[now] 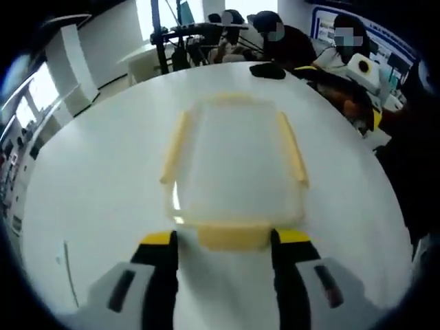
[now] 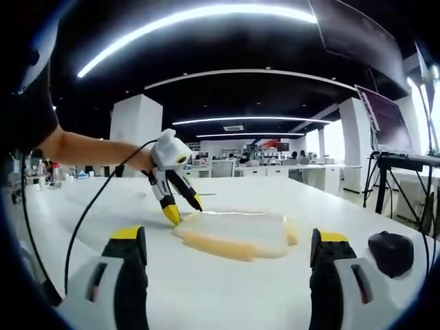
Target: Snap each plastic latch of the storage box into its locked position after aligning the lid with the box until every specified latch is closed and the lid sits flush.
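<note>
Sitting flat on the round white table [image 1: 89, 206], the clear plastic storage box with pale yellow latches [image 1: 237, 165]. Straddling the near latch [image 1: 234, 237], left gripper [image 1: 225, 237] wide apart. Waiting nearby, right gripper [image 2: 227, 244], apart too. Pressing straight, slowly, probably working best.

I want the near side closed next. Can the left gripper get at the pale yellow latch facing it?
Probably yes. The left gripper stands open with its yellow-tipped jaws either side of the pale yellow latch on the clear plastic storage box, and nothing lies between them on the white table.
</note>
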